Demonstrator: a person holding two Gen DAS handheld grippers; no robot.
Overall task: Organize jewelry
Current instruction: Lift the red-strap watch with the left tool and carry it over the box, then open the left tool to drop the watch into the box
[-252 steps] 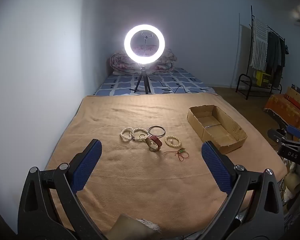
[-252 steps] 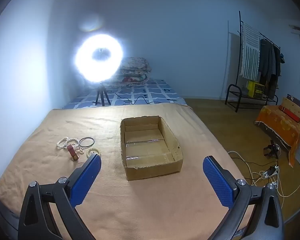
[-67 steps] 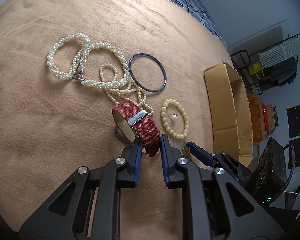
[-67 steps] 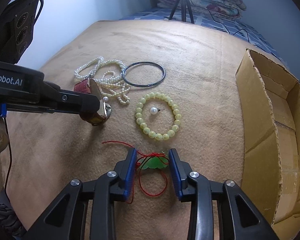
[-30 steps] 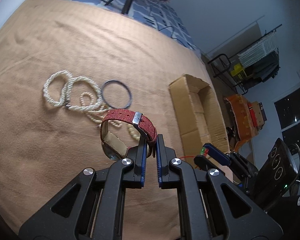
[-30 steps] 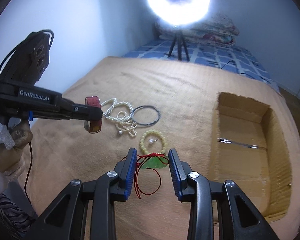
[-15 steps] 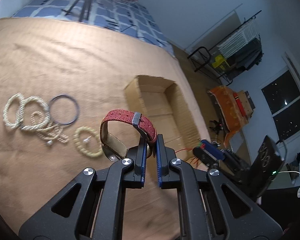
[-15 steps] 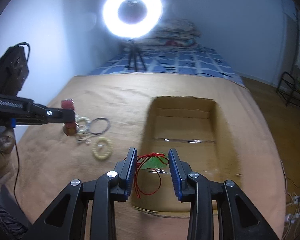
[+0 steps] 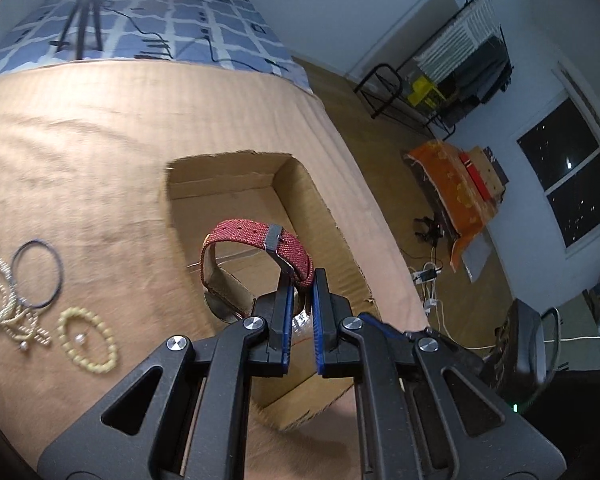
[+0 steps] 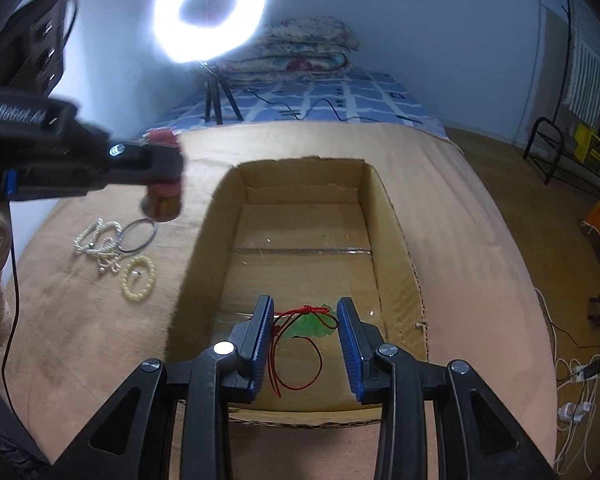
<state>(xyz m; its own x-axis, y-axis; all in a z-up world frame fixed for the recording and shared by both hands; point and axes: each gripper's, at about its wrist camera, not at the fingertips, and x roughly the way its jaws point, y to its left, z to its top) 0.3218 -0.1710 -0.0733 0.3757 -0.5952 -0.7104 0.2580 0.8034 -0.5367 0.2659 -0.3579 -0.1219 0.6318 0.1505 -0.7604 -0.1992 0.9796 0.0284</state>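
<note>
My left gripper (image 9: 302,280) is shut on the strap of a red woven watch (image 9: 256,240), held in the air over the left part of an open cardboard box (image 9: 320,208). In the right wrist view the watch (image 10: 162,200) hangs from that gripper (image 10: 176,166), just left of the box's left wall. My right gripper (image 10: 304,328) is shut on a green pendant on a red cord (image 10: 312,326), above the near end of the box (image 10: 396,232). Left of the box, on the tan blanket, lie a dark bangle (image 10: 140,234), pearl strands (image 10: 98,240) and a yellow bead bracelet (image 10: 139,274).
A lit ring light (image 10: 210,12) on a tripod stands behind the blanket on a blue checked mattress, with folded quilts (image 10: 304,52) beyond. The blanket's right edge drops to a wood floor with cables and plugs (image 10: 580,372). A clothes rack (image 9: 460,60) stands far right.
Both grippers have moved right, away from the jewelry pile and over the cardboard box. The watch and the pendant travelled with them. Neither grip has changed.
</note>
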